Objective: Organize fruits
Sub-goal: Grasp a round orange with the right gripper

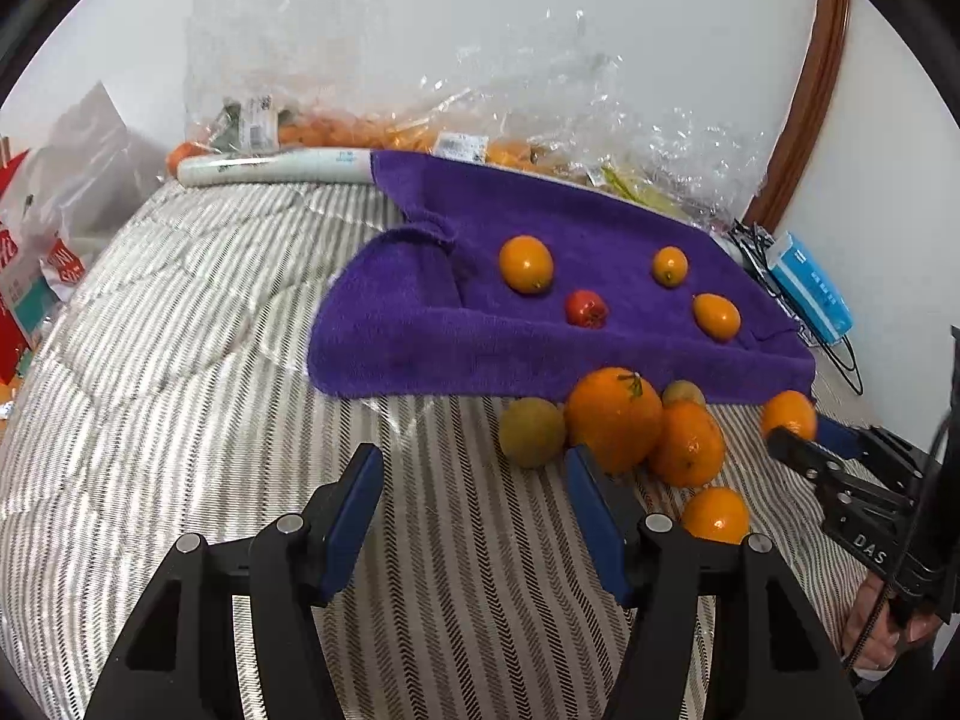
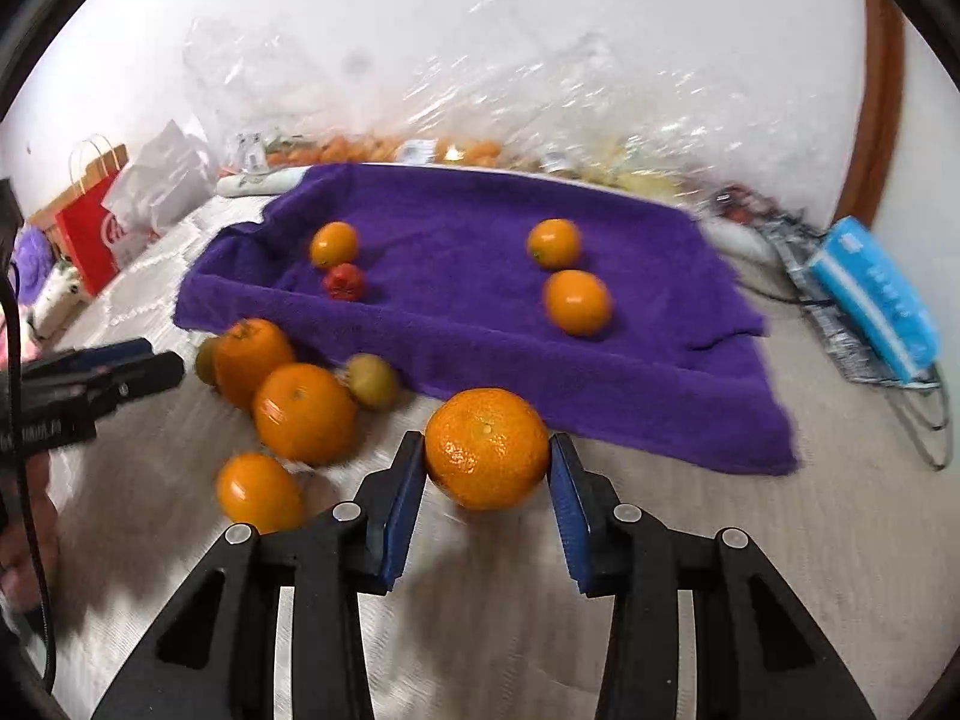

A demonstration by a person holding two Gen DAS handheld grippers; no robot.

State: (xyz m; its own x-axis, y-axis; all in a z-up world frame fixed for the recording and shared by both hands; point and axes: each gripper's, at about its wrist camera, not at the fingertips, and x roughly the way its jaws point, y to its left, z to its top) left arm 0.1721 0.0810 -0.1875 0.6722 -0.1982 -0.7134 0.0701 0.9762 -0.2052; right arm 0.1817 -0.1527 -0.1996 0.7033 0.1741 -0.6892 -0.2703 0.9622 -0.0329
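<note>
Three small oranges (image 2: 577, 302) and one red fruit (image 2: 343, 281) are lying on the purple towel (image 2: 480, 354), while off its near edge three more oranges are sitting clustered with two greenish fruits (image 1: 531, 432) on the striped bedcover (image 1: 180, 330). The bed is standing against a white wall, with crumpled clear plastic bags (image 1: 372, 78) of produce along its far side and a blue box (image 2: 873, 294) to the right. The right claw (image 2: 487, 459) is pressing its blue pads against both sides of a mandarin (image 2: 487, 447), just in front of the towel's near edge. The left claw (image 1: 474, 480) is hanging open with nothing between its pads, the large orange (image 1: 613, 420) of the cluster just beyond its right finger.
</note>
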